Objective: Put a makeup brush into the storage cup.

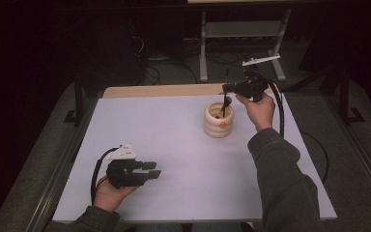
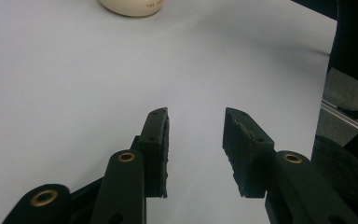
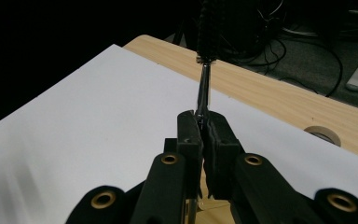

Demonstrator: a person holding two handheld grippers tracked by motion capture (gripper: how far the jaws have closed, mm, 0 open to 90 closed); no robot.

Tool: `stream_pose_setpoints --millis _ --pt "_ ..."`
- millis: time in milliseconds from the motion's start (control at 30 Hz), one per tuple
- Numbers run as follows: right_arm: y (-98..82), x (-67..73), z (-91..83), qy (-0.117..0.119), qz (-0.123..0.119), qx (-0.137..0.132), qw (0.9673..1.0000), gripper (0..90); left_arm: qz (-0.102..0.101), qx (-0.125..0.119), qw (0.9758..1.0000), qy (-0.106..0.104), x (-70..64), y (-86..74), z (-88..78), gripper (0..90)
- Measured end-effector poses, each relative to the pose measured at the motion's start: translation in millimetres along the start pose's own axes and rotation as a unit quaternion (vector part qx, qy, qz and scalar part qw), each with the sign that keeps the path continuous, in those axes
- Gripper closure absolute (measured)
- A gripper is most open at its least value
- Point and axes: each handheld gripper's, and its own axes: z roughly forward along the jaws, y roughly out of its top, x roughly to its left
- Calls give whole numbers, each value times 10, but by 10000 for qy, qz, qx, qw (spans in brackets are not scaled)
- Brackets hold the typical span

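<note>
A cream ribbed cup (image 1: 218, 121) with an orange dot stands on the white table top (image 1: 174, 145), right of centre toward the back. My right gripper (image 1: 225, 88) hovers just above and behind it, shut on a thin metal-shafted utensil (image 1: 226, 102) whose lower end dips into the cup. In the right gripper view the jaws (image 3: 204, 119) pinch the metal shaft (image 3: 203, 86), and its black end (image 3: 209, 28) points away. My left gripper (image 1: 155, 169) rests near the front left, open, with nothing between its jaws (image 2: 196, 116). The cup's base (image 2: 133, 7) lies far ahead of it.
A wooden strip (image 1: 174, 90) runs along the table's far edge, with a tape roll (image 3: 324, 134) set on it. Beyond stand a metal frame (image 1: 241, 34) and floor cables. The person's right sleeve (image 1: 280, 179) lies across the table's right side.
</note>
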Motion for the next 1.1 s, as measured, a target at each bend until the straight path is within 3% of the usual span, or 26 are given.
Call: stream_pose_setpoints --millis 1100 --pt "-275 -35 143 43 135 7 9999 846 -56 -7 10000 -32 10 -5 13 592"
